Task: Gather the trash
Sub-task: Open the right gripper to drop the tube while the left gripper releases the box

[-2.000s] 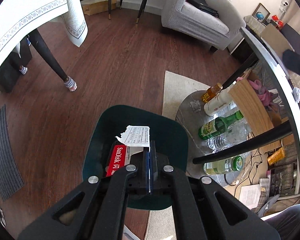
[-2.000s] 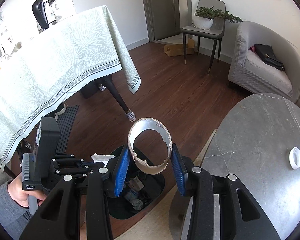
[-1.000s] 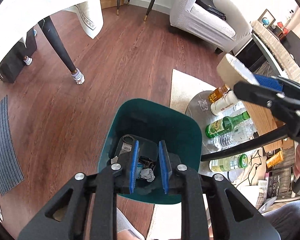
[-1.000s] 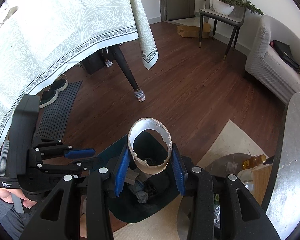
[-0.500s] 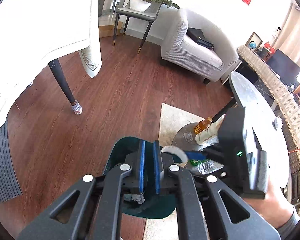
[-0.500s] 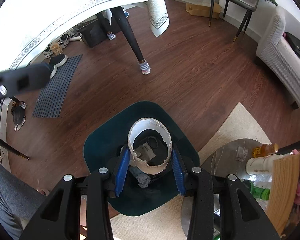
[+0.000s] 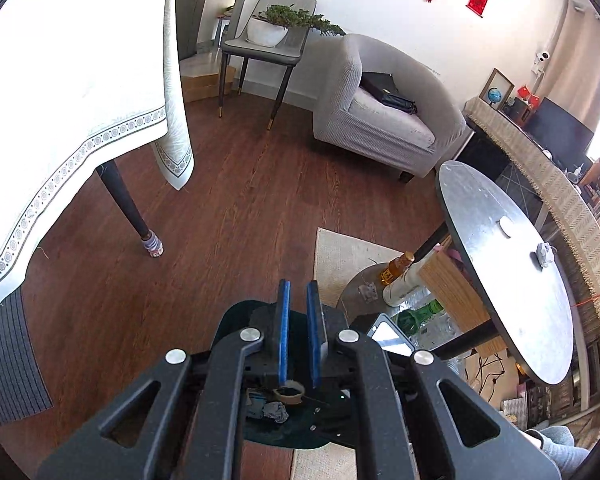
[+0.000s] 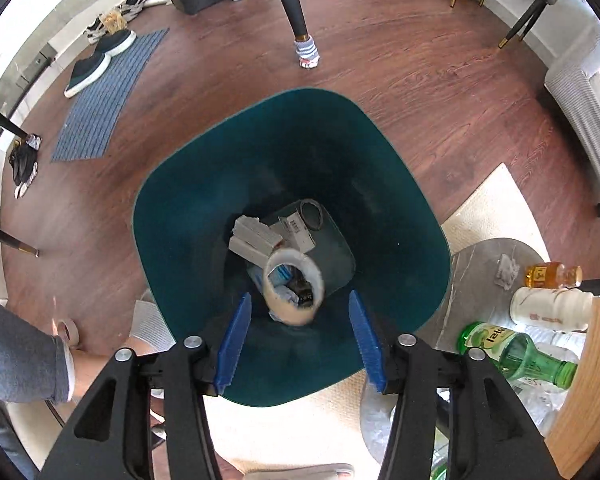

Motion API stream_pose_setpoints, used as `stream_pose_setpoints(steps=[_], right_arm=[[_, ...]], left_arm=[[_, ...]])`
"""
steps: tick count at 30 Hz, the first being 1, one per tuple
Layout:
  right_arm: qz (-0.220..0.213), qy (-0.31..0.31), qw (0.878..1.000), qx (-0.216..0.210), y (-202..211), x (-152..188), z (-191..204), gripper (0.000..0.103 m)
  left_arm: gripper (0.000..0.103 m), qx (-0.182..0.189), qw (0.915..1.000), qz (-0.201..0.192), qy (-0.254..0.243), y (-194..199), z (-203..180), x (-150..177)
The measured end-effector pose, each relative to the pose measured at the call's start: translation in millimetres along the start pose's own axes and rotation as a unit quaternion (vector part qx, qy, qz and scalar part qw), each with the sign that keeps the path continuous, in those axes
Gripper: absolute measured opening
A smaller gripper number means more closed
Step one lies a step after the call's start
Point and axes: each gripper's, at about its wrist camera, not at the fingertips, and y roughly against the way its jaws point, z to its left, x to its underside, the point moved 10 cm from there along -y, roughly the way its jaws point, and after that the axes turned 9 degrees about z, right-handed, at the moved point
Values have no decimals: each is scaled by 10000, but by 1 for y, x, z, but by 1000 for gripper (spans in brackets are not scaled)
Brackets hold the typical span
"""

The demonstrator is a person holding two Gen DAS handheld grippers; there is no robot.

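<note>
Right tool [image 8: 300, 340]: spread wide, empty, directly above the teal bin [image 8: 180, 216]. Tape roll core [image 8: 294, 286]: inside the bin among scraps, below and between the blue pads, touching neither. Left tool [image 7: 298, 332]: empty, pads narrowly parted.

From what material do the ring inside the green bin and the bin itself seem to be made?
The ring looks like an empty tape roll core of cardboard: tan, matte, with rough whitish edges and a thin wall. The green bin seems to be molded plastic: one smooth dark teal wall, faint sheen, rounded corners. Painted metal is also possible.
</note>
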Motion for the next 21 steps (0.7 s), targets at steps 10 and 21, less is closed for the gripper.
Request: stream_pose_setpoints(steps=[10, 21], right_arm=[[-136, 33, 9999, 39, 3, 13, -6, 52], [-1070, -53, 9942, -75, 79, 12, -12, 52]], left_arm=[[10, 113, 9997, -173, -98, 10, -30, -14], [24, 26, 9986, -477, -226, 20, -56, -37]])
